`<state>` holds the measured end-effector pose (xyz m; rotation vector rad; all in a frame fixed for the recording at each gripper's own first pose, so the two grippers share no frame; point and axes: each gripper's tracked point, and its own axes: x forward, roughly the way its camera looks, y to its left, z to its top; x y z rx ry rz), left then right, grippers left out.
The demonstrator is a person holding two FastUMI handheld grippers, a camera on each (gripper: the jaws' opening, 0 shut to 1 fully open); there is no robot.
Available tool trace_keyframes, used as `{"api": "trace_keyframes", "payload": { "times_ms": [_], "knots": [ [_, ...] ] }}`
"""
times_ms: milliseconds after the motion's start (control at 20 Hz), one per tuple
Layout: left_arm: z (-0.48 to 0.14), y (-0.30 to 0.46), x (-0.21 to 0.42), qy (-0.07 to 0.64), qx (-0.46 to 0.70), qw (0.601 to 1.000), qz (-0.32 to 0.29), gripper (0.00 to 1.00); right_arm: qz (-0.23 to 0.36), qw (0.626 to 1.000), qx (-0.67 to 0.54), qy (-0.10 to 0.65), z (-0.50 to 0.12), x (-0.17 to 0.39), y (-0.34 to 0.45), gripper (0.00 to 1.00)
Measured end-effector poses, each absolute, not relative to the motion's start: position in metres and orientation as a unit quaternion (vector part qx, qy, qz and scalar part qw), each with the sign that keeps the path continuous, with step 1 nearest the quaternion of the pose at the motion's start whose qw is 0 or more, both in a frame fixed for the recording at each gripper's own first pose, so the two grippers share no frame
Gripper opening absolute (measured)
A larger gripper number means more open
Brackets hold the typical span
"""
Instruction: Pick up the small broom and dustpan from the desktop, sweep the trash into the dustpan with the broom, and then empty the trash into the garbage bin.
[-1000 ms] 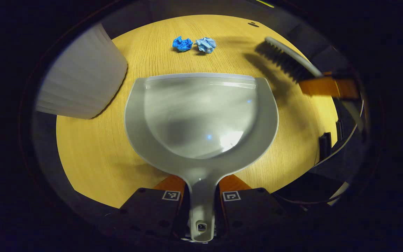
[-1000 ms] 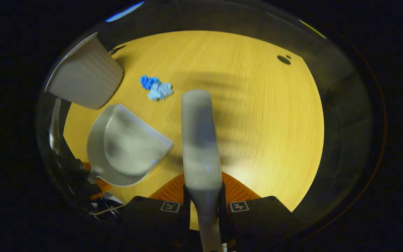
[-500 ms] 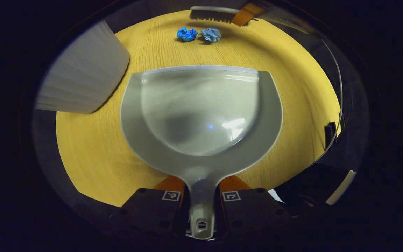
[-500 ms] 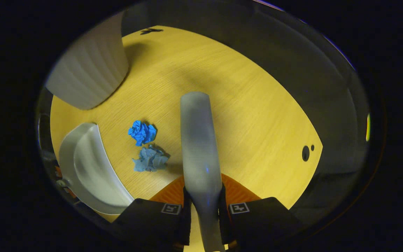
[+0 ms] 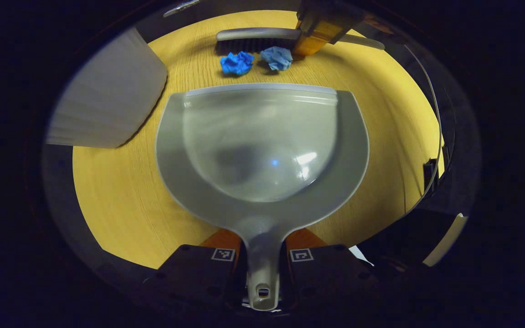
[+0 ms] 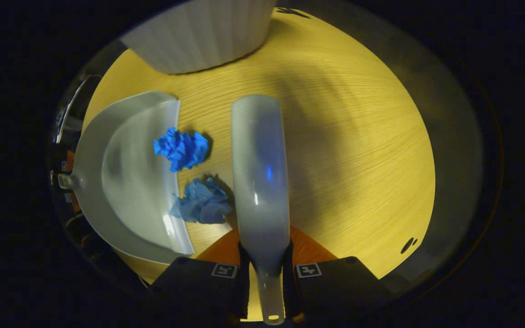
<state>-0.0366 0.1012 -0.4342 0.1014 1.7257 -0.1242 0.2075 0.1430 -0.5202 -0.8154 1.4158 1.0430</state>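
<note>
The left gripper (image 5: 262, 262) is clenched on the handle of the grey dustpan (image 5: 262, 146), with one finger on each side of the handle. The dustpan lies straight ahead of this gripper on the yellow wooden desktop (image 5: 121, 200), its open lip pointing away from the fingers. Just beyond the lip lie two pieces of crumpled paper, a bright blue ball (image 5: 237, 63) and a paler blue ball (image 5: 277, 58), side by side. Behind them, farther from the left gripper, the small broom (image 5: 255, 38) has its dark bristles down next to the paper. In the right gripper view, the right gripper (image 6: 265, 273) is clenched on the broom's handle, and the pale back of the broom (image 6: 260, 173) reaches forward from its fingers. To the left of the broom are both paper balls, the paler one (image 6: 202, 202) nearer to the fingers and just beside the broom, the brighter one (image 6: 181, 149) farther ahead. Both lie between the broom and the dustpan's lip (image 6: 178, 182). The white ribbed garbage bin (image 6: 203, 32) stands ahead of the right gripper, and to the front left of the left gripper (image 5: 107, 109).
</note>
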Motion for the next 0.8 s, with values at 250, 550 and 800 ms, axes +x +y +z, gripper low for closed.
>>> {"api": "trace_keyframes", "payload": {
  "times_ms": [250,550,800],
  "knots": [
    [-0.435,0.104,-0.038,0.753,0.060,0.650,-0.077,0.27,0.513,0.494,-0.286,0.641,-0.518,0.170,0.123,0.37],
    [-0.437,0.105,-0.043,0.742,0.082,0.658,-0.093,0.27,0.525,0.466,-0.175,0.690,-0.512,0.161,0.117,0.33],
    [-0.437,0.108,-0.044,0.722,0.086,0.683,-0.069,0.27,0.488,0.517,0.017,0.703,-0.470,0.171,0.116,0.33]
  ]
}}
